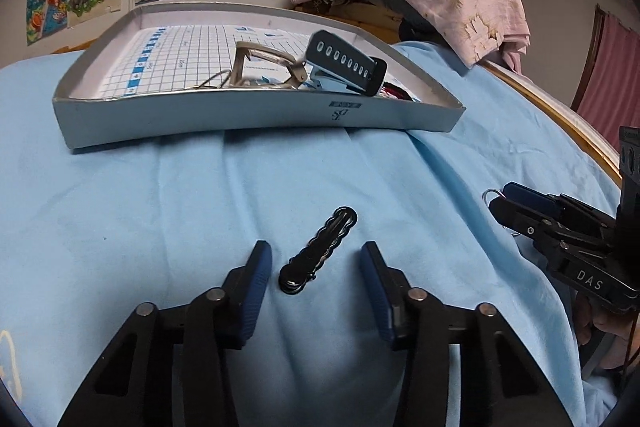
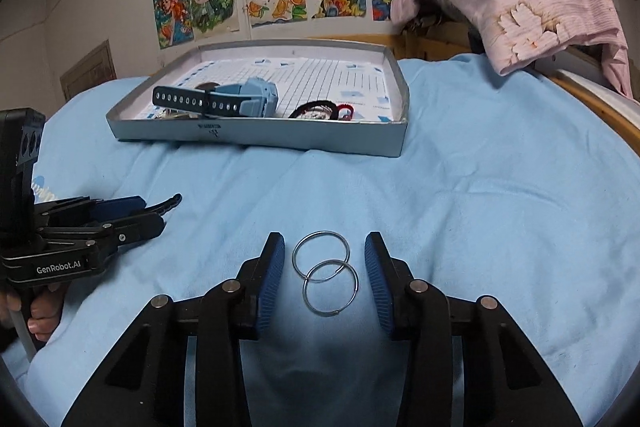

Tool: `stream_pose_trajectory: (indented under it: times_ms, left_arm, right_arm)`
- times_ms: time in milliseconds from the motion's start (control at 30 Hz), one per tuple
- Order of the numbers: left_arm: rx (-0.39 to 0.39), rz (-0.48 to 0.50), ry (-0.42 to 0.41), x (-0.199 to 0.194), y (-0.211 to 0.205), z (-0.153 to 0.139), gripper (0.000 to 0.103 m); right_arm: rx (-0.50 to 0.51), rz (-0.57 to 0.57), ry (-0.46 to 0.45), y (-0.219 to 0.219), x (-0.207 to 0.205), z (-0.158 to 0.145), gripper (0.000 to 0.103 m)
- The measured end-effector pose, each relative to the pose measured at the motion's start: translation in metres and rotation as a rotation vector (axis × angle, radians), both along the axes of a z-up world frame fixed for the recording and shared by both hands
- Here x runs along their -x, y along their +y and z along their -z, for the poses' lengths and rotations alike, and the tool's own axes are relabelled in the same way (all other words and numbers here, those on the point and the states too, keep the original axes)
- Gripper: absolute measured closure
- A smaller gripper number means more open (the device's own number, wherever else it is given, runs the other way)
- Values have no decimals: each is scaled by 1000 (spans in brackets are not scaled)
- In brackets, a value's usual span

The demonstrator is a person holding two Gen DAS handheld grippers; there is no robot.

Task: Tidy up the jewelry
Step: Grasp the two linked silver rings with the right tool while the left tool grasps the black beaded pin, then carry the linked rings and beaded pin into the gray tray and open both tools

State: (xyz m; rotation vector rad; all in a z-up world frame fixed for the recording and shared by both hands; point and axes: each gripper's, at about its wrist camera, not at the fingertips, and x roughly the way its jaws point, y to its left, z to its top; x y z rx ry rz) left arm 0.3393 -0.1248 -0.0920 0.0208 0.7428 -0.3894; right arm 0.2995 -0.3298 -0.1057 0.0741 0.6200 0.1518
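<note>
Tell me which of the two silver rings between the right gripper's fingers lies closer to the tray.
The upper ring, farther out toward the fingertips of the right gripper; it overlaps the other ring, which sits deeper between the fingers, away from the tray.

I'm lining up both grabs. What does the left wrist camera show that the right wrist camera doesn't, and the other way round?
Only the left wrist view shows the whole black hair clip lying on the blue cloth between the open left gripper fingers.

Only the right wrist view shows both silver rings in full, overlapping, between the open right gripper fingers, plus the red and black bands in the tray.

Both show the grey tray holding the blue watch.
</note>
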Motion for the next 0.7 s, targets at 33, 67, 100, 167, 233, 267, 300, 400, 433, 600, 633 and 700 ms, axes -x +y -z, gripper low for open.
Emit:
stream_pose_trajectory:
  times_ms: [33,67,100,167,233,267,300,400,433,600,633,700]
  left_arm:
    - [1,0,3,0,0,0,66]
    - [5,0,5,0,1,1,69]
    - [7,-1,8,-1,2,1,72]
    - [13,0,13,-1,3,2,75]
    - [16,3,15,-1,3,3,80]
    - [14,5,14,0,3,3,83]
    - [11,5,12,1,3,4,85]
    - [-11,8,-2,6,0,5,87]
    - [-14,9,-5,7,0,5,87]
    - [-7,14,-13,12,2,5,87]
    - [0,13,-15,13,3,5,87]
    - [13,10,-21,16,5,5,87]
  right_arm:
    - [-1,-1,3,1,0,0,66]
    - [-2,-2,6,1,-1,0,66]
    - [-3,-4,12,1,-1,1,66]
    - [-9,-9,22,2,-2,2,66]
    - [-24,-14,31,1,-1,3,66]
    - [-31,-16,33,1,0,4,66]
    - [-36,-17,32,1,2,4,66]
    - [-31,-18,27,2,3,4,66]
    - [-30,-19,28,3,3,5,66]
    - [-33,-16,43,3,3,6,76]
    - [-32,-17,44,3,2,6,76]
    - [-28,-21,40,4,3,6,76]
